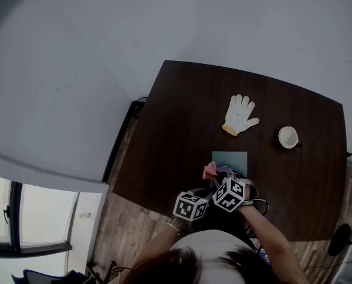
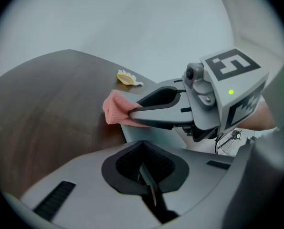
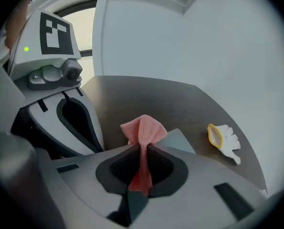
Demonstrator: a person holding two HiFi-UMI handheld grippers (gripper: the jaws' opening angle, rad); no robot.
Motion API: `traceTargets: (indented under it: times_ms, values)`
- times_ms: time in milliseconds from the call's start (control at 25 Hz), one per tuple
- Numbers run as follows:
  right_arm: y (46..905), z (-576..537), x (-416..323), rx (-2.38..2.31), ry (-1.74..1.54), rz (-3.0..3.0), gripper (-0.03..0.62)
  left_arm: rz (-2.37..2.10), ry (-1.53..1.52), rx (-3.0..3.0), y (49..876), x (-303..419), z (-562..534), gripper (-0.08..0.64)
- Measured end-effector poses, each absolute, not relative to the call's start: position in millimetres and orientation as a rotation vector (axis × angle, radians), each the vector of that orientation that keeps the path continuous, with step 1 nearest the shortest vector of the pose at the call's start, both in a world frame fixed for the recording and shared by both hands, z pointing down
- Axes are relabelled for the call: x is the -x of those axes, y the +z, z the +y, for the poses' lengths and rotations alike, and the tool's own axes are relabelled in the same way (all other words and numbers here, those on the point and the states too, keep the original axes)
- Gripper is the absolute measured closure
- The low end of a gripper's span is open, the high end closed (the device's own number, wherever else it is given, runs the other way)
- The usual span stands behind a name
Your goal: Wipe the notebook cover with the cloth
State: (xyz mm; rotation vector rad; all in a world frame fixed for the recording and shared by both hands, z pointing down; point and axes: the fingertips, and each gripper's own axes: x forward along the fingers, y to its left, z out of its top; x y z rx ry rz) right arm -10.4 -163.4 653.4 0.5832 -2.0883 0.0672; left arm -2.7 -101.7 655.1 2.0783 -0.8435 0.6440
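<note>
**Cloth pinched, notebook cover just ahead**

The teal notebook [image 1: 229, 160] lies flat on the dark bench [image 1: 181, 111], at the lower centre of the head view. Its near edge is hidden under my tools, so I cannot call its long axis. The pink cloth [image 3: 142, 128] is bunched and pinched in my right gripper's [image 3: 142, 152] jaws, at the cover's lower-left corner. That hand is nearer, and the cover spreads up and right from it. My left gripper [image 2: 144, 170] hangs beside, jaws together on nothing. No writing reads on the cover. A white glove [image 1: 241, 115] and a cup [image 1: 288, 137] lie farther up.
</note>
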Motion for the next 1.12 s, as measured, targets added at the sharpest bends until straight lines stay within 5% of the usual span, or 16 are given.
traceTargets:
  times_ms: [1120]
  values:
    - [659,-166,-85,-0.785,0.204,-2.036,0.551,-0.842,0.642,-2.068,657,3,-102,0.541]
